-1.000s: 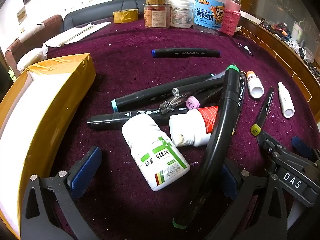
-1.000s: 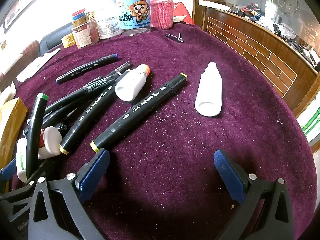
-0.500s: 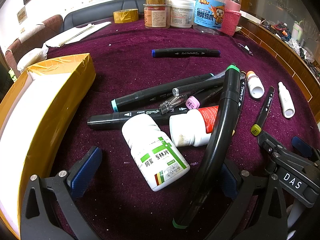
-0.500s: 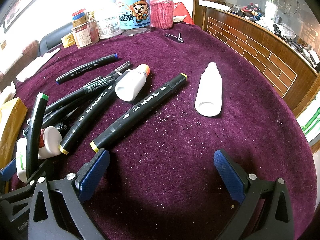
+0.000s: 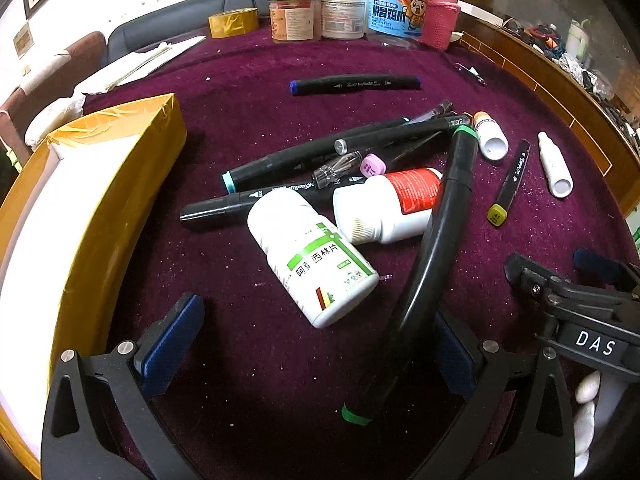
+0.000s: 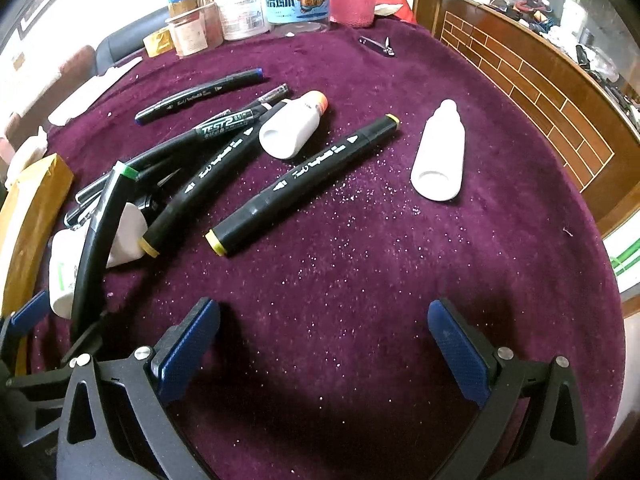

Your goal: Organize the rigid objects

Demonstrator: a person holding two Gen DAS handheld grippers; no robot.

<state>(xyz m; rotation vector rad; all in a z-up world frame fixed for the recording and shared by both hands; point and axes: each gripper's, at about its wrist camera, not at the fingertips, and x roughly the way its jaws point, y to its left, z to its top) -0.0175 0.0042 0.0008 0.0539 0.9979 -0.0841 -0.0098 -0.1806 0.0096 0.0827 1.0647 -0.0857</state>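
Observation:
My left gripper (image 5: 312, 344) is open over the purple cloth. A black green-capped marker (image 5: 432, 264) leans across its right finger (image 5: 452, 356); whether it touches is unclear. A white green-labelled pill bottle (image 5: 312, 256) lies between the fingers, farther out, next to a red-labelled bottle (image 5: 392, 204) and a heap of black markers (image 5: 320, 152). My right gripper (image 6: 324, 344) is open and empty. Ahead of it lie a yellow-tipped marker (image 6: 304, 184), a white dropper bottle (image 6: 440, 156) and an orange-capped bottle (image 6: 294, 126).
A yellow-taped open box (image 5: 80, 208) stands at the left. Jars and a tape roll (image 5: 234, 22) line the table's far edge. A blue-tipped marker (image 5: 356, 82) lies apart at the back. Nail clippers (image 6: 378, 46) lie near the far right edge. My right gripper shows in the left view (image 5: 580, 312).

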